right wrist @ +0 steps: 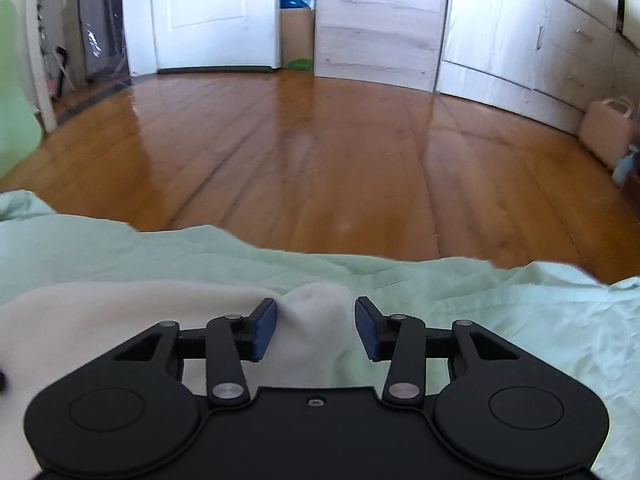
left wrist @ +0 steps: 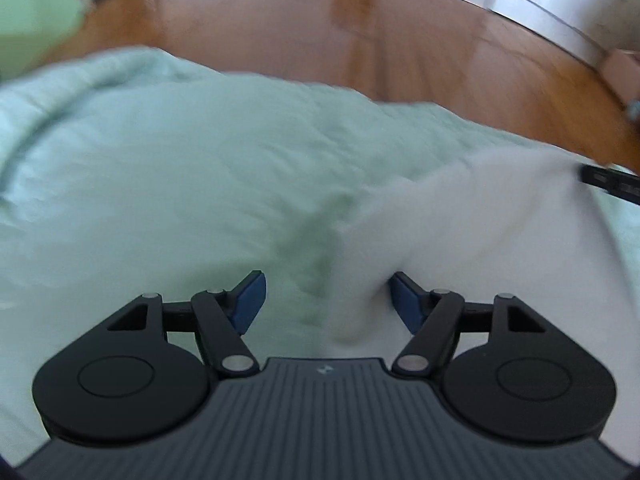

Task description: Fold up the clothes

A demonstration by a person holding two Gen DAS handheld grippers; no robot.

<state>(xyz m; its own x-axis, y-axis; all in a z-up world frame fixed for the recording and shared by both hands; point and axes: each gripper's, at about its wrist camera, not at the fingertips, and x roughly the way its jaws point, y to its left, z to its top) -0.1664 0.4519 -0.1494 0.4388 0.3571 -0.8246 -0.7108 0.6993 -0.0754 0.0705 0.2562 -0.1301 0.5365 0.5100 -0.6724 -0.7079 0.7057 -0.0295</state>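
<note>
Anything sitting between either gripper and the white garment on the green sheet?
Nothing visible. The white garment lies directly under both. A raised fold sits between the open right gripper pads; its edge lies between the open left gripper pads. Only the green sheet surrounds it.

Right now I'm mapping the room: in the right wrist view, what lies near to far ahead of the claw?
White garment → green bedsheet → wooden floor → cardboard box.

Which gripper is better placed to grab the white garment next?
Probably the right gripper: a raised bump of the white garment sits squarely between its open jaws. The left gripper straddles only the garment's edge, half over the green sheet.
</note>
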